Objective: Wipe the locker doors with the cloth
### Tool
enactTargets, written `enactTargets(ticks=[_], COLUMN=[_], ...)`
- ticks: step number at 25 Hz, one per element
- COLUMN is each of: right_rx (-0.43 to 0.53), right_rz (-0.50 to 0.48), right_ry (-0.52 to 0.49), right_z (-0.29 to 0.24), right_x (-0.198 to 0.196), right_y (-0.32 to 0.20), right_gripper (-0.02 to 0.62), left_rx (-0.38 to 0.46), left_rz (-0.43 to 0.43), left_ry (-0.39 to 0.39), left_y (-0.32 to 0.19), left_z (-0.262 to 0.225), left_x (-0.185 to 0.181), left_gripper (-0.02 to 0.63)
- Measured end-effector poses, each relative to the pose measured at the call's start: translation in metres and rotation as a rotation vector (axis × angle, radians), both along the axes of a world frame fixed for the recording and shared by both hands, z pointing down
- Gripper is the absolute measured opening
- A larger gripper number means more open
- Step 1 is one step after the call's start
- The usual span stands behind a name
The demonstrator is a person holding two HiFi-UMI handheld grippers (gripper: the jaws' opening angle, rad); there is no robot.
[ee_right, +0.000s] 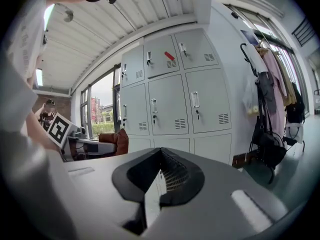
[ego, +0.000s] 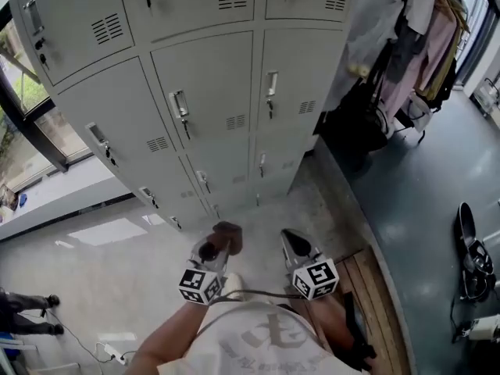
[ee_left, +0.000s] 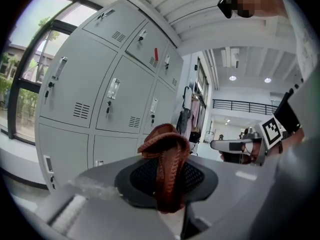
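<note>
Brown cloth (ee_left: pixel 165 169) pinched between jaws of my left hand-held gripper (ego: pixel 217 248), bunched over tips, well apart from grey locker doors (ego: pixel 211 84) ahead. My right hand-held gripper (ego: pixel 294 242) just beside left one, jaws pressed together at tips, nothing between. Coats (ego: pixel 422 45) hang right of lockers.

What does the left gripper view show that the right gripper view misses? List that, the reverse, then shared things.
Left gripper view only: the right hand-held gripper from the side, a railed balcony behind it. Right gripper view only: the left hand-held gripper from the side, and the right one's jaws, shut on nothing. Both: grey lockers, a red tag on an upper door, hanging clothes, and the brown cloth clamped in the left hand-held gripper.
</note>
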State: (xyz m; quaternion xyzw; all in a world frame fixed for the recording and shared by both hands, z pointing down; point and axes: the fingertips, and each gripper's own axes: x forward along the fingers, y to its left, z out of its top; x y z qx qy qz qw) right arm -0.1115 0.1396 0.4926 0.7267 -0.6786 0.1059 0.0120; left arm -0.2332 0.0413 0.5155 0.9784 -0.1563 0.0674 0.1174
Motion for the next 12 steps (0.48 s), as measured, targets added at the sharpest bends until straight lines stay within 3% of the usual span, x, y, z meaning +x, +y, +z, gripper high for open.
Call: enactTargets(ticks=[6, 12], right_rx=[0.001, -0.004], right_rz=[0.028, 0.013], right_ry=[0.021, 0.039], right_z=[-0.012, -0.018], right_x=[0.014, 0.002], right_y=[-0.045, -0.092], right_gripper=[0.008, 0.008], left_rx=[0.029, 0.024], left_rz=[0.016, -0.017], left_ry=[0.033, 0.02], left_y=[-0.047, -0.095], left_z=[-0.013, -0.009], left_x=[0.013, -0.004], left_gripper=[0.089, 0.089])
